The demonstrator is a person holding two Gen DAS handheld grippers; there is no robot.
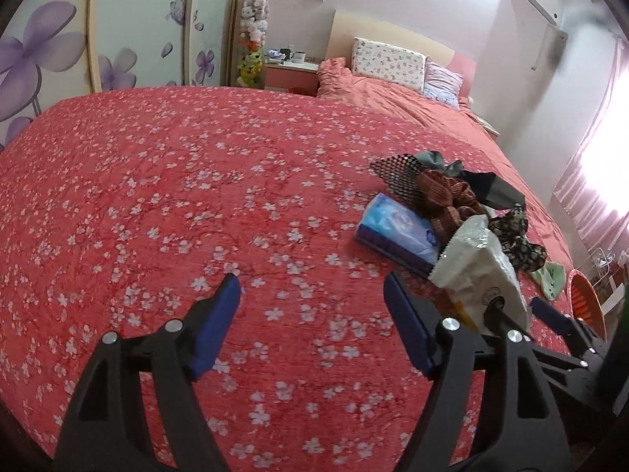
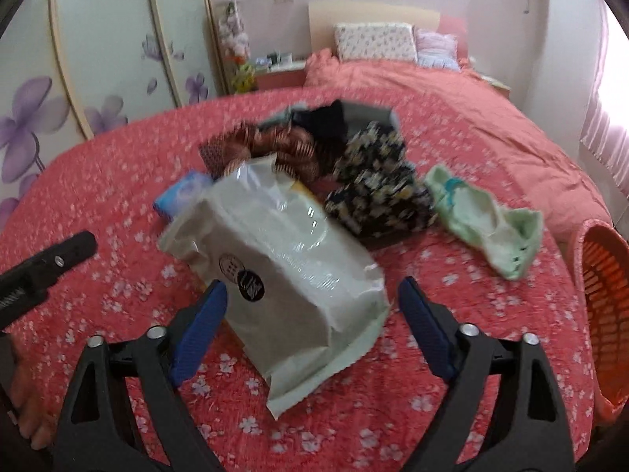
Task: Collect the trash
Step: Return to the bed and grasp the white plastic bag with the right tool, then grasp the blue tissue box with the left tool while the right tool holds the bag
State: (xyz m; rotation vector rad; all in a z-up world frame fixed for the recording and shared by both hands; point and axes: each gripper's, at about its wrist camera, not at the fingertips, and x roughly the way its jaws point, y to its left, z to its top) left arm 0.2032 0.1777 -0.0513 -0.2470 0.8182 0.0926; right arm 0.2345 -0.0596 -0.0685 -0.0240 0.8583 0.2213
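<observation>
Though ungripped, wrapper (image 2: 275, 275) between spread fingers (image 2: 200, 330).

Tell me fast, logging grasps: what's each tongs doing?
Left tongs: open, empty, over the bedspread.
Right tongs: open, straddling the white bag, not gripping.

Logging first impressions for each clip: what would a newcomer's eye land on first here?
Probably the pale crinkled snack bag, lying right before the open right gripper on the red flowered bedspread. Behind it sits a heap of clothes with a blue tissue pack at its left edge. An orange basket shows at the bed's right edge, and the left gripper hangs open over bare bedspread.
</observation>
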